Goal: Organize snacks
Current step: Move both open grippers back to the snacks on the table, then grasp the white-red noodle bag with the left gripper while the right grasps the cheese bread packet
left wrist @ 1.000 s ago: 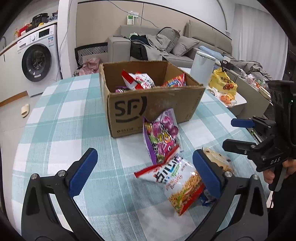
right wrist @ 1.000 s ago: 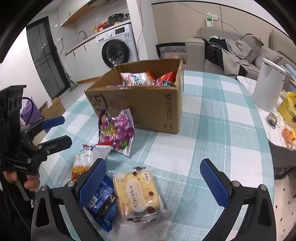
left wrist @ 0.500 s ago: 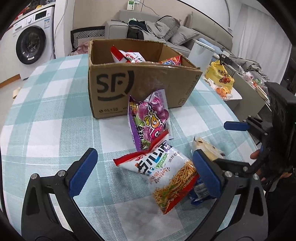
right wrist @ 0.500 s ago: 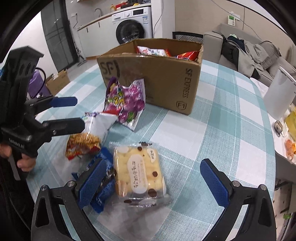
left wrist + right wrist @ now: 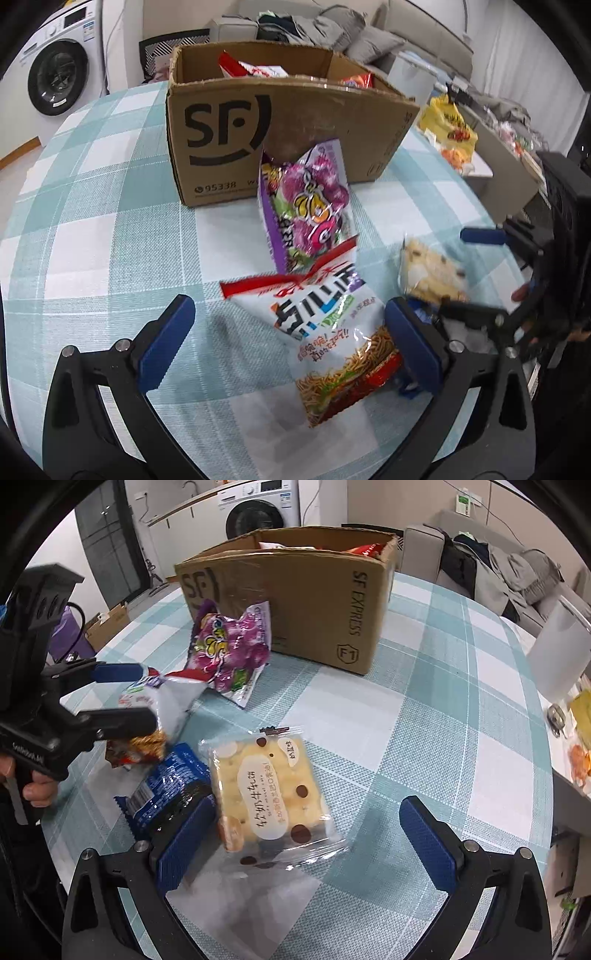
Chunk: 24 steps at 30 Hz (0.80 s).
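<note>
The left hand-held gripper [image 5: 291,343] hangs wide open and empty over the noodle-snack bag [image 5: 325,332], which lies on the checked surface [image 5: 110,240] near the cardboard box [image 5: 280,125]. The right hand-held gripper [image 5: 306,845], also spread wide and holding nothing, straddles the cracker pack [image 5: 273,790], left of which lies a blue packet [image 5: 166,797]. Both bags look light, crinkly and slippery; their brittle contents probably call for a gentle pinch across the middle.

Both grippers are low and level with jaws spread wide: the left gripper [image 5: 290,345] is gripped at its handle by a hand [image 5: 37,788] at the frame's left edge, while the right gripper [image 5: 308,845] shows blue pads [image 5: 428,843] and fingertips [image 5: 521,293] behind its handle.
</note>
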Each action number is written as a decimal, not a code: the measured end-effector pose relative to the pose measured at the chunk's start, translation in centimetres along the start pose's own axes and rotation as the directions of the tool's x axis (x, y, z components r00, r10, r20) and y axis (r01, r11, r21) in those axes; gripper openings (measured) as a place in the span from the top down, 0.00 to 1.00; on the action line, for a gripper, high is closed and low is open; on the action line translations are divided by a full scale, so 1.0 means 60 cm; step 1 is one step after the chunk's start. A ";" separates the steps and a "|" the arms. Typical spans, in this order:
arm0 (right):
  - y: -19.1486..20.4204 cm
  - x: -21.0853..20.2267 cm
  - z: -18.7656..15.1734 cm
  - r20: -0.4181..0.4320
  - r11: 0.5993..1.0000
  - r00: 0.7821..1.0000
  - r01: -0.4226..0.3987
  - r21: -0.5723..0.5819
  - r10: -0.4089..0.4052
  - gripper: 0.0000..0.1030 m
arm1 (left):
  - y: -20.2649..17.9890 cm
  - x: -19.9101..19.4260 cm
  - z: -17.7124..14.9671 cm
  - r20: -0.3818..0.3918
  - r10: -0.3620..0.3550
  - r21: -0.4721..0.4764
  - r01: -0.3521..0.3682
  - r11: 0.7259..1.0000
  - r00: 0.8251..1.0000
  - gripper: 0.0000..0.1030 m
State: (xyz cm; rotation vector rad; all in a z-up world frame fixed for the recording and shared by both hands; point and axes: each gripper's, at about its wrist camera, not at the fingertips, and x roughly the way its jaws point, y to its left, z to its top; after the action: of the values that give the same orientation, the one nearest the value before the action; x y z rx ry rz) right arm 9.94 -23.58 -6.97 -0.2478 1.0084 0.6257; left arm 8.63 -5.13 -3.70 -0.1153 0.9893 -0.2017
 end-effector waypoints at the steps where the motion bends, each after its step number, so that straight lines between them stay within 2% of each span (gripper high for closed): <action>1: -0.003 0.001 0.001 0.002 1.000 1.000 0.001 0.006 -0.001 0.00 | 0.001 0.001 0.000 -0.007 0.004 0.007 -0.004 1.000 1.000 0.01; 5: -0.011 0.007 0.003 0.000 0.999 0.999 0.034 0.022 -0.034 0.00 | 0.008 0.001 0.005 -0.012 0.018 0.028 -0.017 0.999 1.000 0.01; 12: -0.023 0.025 0.007 -0.012 0.998 0.999 0.037 0.056 -0.037 0.01 | 0.029 -0.016 0.009 0.013 0.043 0.033 -0.043 0.999 0.999 0.01; 18: -0.024 0.035 0.014 0.005 0.996 0.998 0.061 0.072 -0.061 0.08 | 0.022 -0.007 0.000 -0.013 -0.009 0.022 0.009 1.000 1.000 0.01; 24: -0.024 0.034 0.012 0.002 0.996 0.997 0.073 0.059 -0.073 0.12 | 0.004 0.019 -0.015 -0.056 -0.026 -0.001 0.026 1.000 0.998 0.01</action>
State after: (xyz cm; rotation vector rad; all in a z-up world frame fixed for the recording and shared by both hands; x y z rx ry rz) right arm 12.06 -23.63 -8.46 -0.2299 1.0079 0.5293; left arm 8.49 -5.16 -5.15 -0.1234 1.0441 -0.2297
